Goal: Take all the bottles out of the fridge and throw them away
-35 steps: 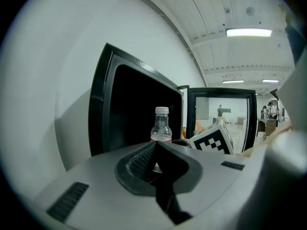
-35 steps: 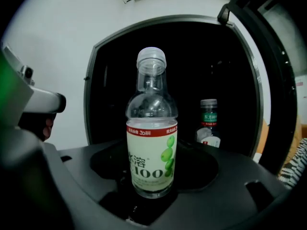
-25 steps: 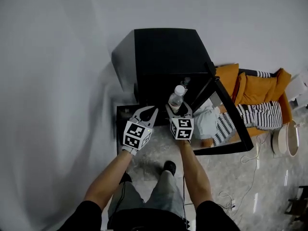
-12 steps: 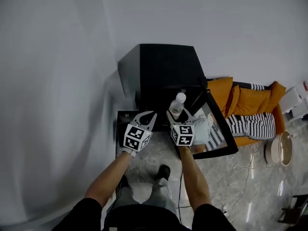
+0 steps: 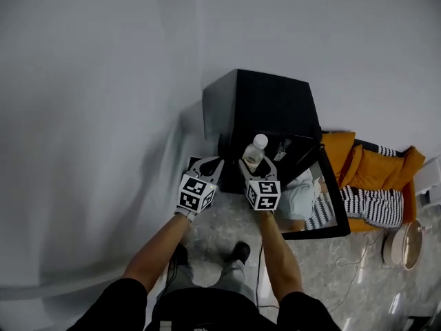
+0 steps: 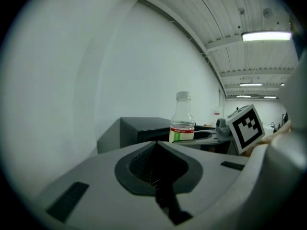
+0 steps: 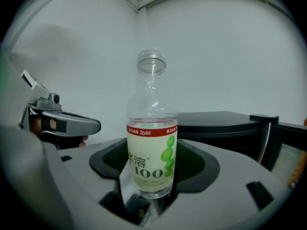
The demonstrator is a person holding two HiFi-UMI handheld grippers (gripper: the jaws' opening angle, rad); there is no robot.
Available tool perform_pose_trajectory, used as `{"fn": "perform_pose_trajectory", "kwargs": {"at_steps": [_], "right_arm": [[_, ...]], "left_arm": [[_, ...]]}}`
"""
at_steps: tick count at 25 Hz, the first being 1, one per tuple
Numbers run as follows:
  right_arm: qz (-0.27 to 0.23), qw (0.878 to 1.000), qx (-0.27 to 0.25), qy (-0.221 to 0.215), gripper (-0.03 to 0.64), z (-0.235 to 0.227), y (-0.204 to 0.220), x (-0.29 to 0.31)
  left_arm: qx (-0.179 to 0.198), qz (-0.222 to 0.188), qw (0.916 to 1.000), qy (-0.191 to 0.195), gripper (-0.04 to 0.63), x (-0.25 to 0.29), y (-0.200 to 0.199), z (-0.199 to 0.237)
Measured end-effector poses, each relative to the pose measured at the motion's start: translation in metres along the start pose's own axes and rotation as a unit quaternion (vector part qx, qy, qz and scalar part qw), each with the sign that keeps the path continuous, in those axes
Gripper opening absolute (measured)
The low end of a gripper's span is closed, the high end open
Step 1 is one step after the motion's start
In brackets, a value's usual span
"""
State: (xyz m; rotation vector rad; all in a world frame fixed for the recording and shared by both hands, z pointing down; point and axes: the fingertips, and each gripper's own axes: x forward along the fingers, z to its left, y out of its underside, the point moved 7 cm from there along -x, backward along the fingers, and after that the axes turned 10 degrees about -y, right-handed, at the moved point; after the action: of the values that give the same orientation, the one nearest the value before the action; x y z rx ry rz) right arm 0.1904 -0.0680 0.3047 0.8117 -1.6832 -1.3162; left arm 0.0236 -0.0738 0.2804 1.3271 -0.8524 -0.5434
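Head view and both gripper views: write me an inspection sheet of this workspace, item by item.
Surface: grey marbled floor.
Job's things: black fridge, its door open; one clear bottle, upright, outside the fridge.
Clutter: round pale object on the floor at far right.
Grippers: right gripper fingers shut on the bottle; left gripper fingers together, holding nothing.
Cables: white cable lying on the floor beside the door.
Surroundings: white wall; orange sofa with striped cushions.
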Motion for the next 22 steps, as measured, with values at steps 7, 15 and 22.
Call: {"fn": "perform_pose_trajectory", "kwargs": {"at_steps": [7, 15, 22], "right_arm": [[0.002, 0.996, -0.020, -0.083, 0.308, 0.076, -0.016, 0.053], [0.012, 0.990, -0.039, -0.135, 0.308, 0.127, -0.024, 0.079], [0.016, 0.988, -0.043, -0.150, 0.308, 0.143, -0.022, 0.085]], "left_arm": [[-0.003, -0.003, 0.9973, -0.074, 0.000, -0.054, 0.000, 0.065], [-0.025, -0.007, 0.9909, -0.132, 0.000, -0.102, 0.005, 0.108], [-0.036, -0.007, 0.9889, -0.144, 0.000, -0.117, 0.013, 0.117]]}}
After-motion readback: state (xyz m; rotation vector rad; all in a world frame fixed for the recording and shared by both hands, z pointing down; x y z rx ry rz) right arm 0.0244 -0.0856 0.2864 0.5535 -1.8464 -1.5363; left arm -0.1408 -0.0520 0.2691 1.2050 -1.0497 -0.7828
